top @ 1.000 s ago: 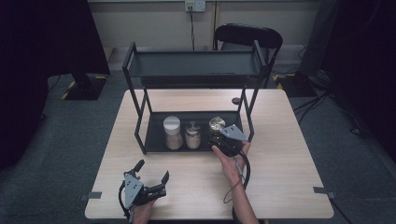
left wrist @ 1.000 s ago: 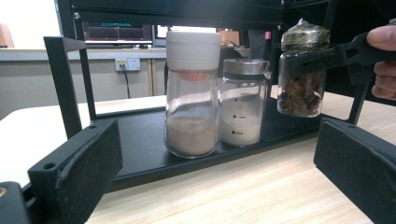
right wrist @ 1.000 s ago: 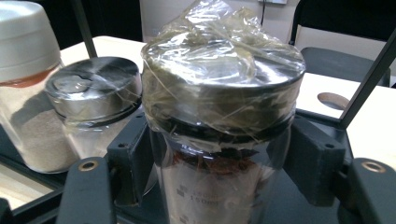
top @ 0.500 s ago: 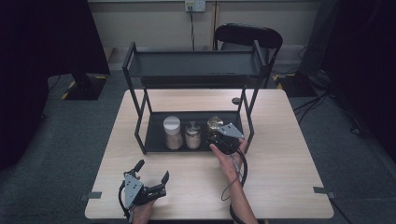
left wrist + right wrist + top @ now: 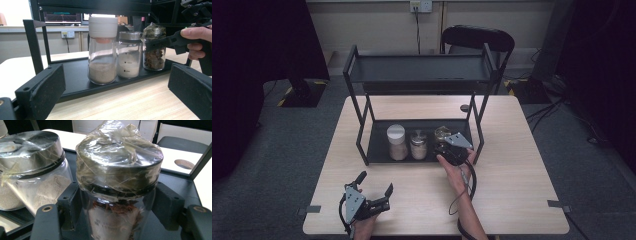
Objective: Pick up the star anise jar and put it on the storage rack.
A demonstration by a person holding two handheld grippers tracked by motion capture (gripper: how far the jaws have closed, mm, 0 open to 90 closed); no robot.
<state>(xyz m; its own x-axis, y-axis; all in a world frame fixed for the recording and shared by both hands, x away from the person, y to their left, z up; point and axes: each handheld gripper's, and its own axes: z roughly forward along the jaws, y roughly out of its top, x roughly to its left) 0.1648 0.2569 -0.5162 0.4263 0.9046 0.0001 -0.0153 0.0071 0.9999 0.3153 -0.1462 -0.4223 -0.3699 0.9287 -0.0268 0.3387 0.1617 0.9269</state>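
Note:
A black two-tier rack (image 5: 379, 145) stands on the wooden table. Its lower shelf holds three glass jars. At the left is a white-lidded jar (image 5: 396, 141) of tan powder, in the middle a metal-lidded jar (image 5: 418, 145) of white powder. At the right is a film-wrapped jar of brown spice (image 5: 442, 134). My right gripper (image 5: 444, 143) is shut on that spice jar (image 5: 118, 170), its pads (image 5: 70, 202) pressing the glass just below the lid. The jar looks to stand on the shelf (image 5: 75, 75). My left gripper (image 5: 374, 183) rests open near the table's front left, its jaws wide apart with nothing between them (image 5: 120, 87).
The rack's upper shelf (image 5: 422, 70) hangs over the jars, and its right posts (image 5: 476, 125) stand close to my right hand. A small round dark spot (image 5: 464, 107) marks the table behind the rack. A black chair (image 5: 477, 37) stands beyond the table.
Almost nothing differs. My right gripper stays shut on the spice jar with only a slight shift. The left gripper has not moved.

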